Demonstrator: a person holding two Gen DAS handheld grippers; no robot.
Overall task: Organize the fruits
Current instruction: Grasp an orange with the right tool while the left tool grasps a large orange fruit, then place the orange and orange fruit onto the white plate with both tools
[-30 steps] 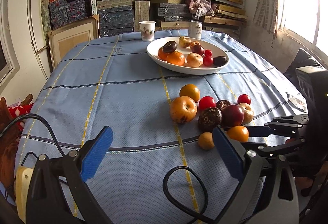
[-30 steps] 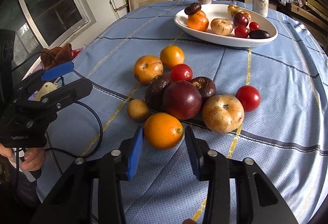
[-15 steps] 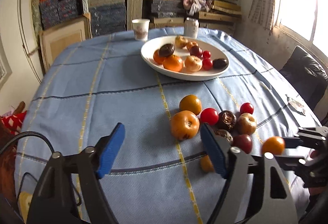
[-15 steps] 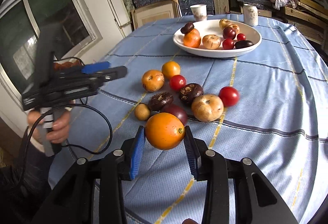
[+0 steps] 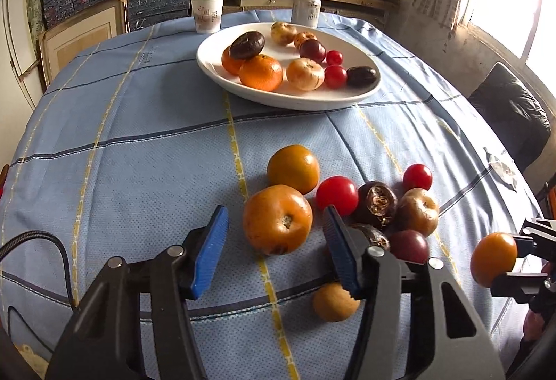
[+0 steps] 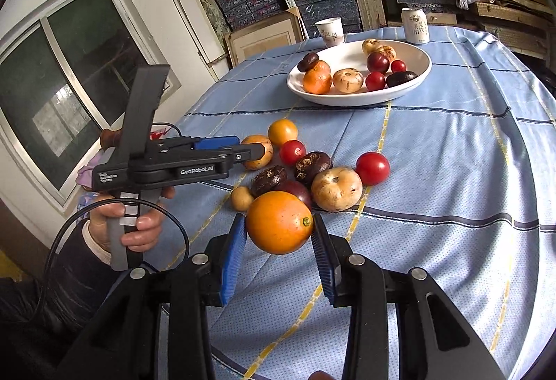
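— Where are your hands?

— Your right gripper [image 6: 278, 241], low centre of its view, is clamped on an orange [image 6: 279, 222] lifted off the blue tablecloth [image 6: 451, 171]. Your left gripper [image 5: 274, 242] points down at a large orange persimmon [image 5: 277, 219]; its jaws have just been closing, pads either side, not touching.

— How many fruits?

— Nine loose on the cloth at centre. The white plate [image 5: 295, 100], upper centre, holds nine more: two oranges, two cherry tomatoes, five brown or dark fruits.

"GenRobot.AI" printed on left hand-held gripper [image 6: 259, 150]
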